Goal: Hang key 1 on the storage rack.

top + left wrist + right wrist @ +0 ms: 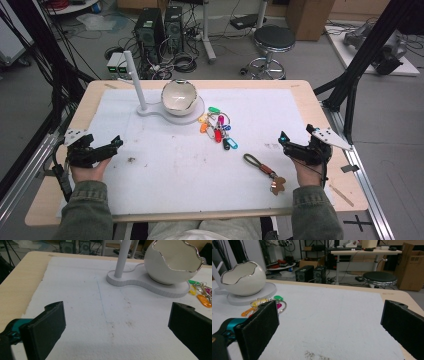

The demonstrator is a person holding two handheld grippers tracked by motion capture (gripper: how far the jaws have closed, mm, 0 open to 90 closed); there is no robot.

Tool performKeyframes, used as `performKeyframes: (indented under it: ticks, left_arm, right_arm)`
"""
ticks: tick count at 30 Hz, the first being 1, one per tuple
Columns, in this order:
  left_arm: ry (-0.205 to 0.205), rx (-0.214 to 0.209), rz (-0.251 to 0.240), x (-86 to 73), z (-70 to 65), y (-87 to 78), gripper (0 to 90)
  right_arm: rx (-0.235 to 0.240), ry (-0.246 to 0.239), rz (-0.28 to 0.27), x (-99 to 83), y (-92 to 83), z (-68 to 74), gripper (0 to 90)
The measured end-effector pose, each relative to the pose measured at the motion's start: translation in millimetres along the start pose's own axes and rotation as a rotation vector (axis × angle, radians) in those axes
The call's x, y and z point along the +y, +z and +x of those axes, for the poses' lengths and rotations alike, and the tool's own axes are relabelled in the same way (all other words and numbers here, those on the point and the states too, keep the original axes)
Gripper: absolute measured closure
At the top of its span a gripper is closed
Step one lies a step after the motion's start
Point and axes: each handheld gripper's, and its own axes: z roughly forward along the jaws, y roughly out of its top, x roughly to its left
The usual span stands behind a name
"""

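Note:
A white egg-shaped bowl (178, 95) with a silver rim sits on a white stand with a post (134, 80) at the back centre of the white mat (165, 165). The bowl (172, 261) looms at the upper right of the left gripper view. A bunch of coloured key tags (218, 128) lies just right of the stand. A keyring with an olive strap and brown charm (265, 172) lies nearer the front right. My left gripper (111, 146) rests at the mat's left edge, open and holding nothing. My right gripper (286, 142) rests at the right edge, open and holding nothing.
The wooden table (327, 120) ends close beside both hands. Small dirt specks (131, 160) mark the mat near the left gripper. Beyond the table stand a black stool (274, 40), computer towers (150, 30) and tangled cables on the floor.

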Motion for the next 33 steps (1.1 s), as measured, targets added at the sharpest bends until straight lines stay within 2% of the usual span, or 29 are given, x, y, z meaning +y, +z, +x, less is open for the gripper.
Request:
performKeyframes:
  ticks: [10,18,27,33]
  left_arm:
    - [0.000,-0.004,0.009,-0.1,0.1,0.2,1.7]
    - [-0.002,-0.006,0.009,-0.3,-0.2,1.0,1.7]
    - [0.002,-0.003,0.017,-0.5,0.1,1.2,1.7]
    - [-0.002,0.002,0.014,-0.3,0.5,0.7,1.7]
  right_arm:
    - [0.029,-0.001,0.009,1.1,0.0,2.6,0.7]
    - [0.050,-0.029,0.051,1.2,3.0,7.5,0.7]
    - [0.097,-0.052,0.090,1.4,4.5,14.1,0.7]
    - [0.140,-0.079,0.148,-0.3,8.3,17.7,0.7]
